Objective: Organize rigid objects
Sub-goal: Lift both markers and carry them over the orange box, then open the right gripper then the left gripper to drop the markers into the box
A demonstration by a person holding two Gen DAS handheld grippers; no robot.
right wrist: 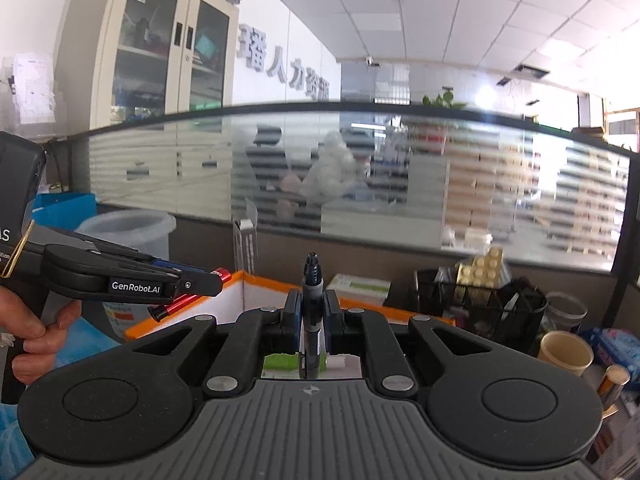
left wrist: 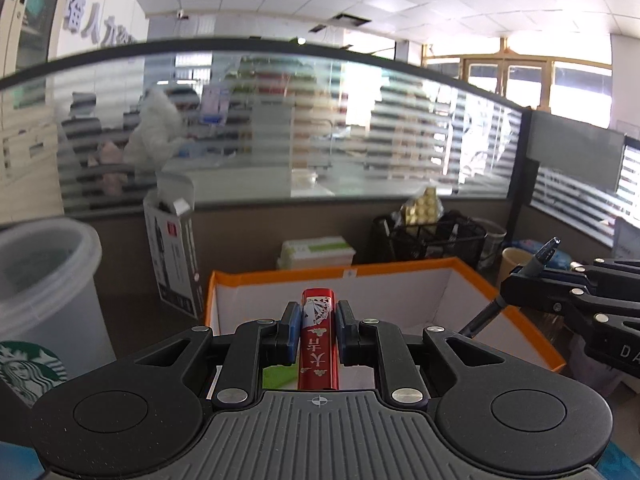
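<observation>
My left gripper (left wrist: 318,326) points slightly down, jaws nearly shut, blue pads (left wrist: 294,322) clamped on both sides of a red lighter (left wrist: 318,340) standing upright btwn them. My right gripper (right wrist: 312,316) is also angled a bit down, jaws fully closed on a dark pen (right wrist: 311,308) held upright, tip above the fingers. In the right wrist view a bare hand (right wrist: 36,332) wraps the left gripper's handle, fingers curled. Both grippers sit side by side, apart.

Starbucks cup (left wrist: 44,300) was cut off at left edge; figure behind frosted partition (left wrist: 154,128) was blurred; pen's (right wrist: 311,320) lower end was hidden
</observation>
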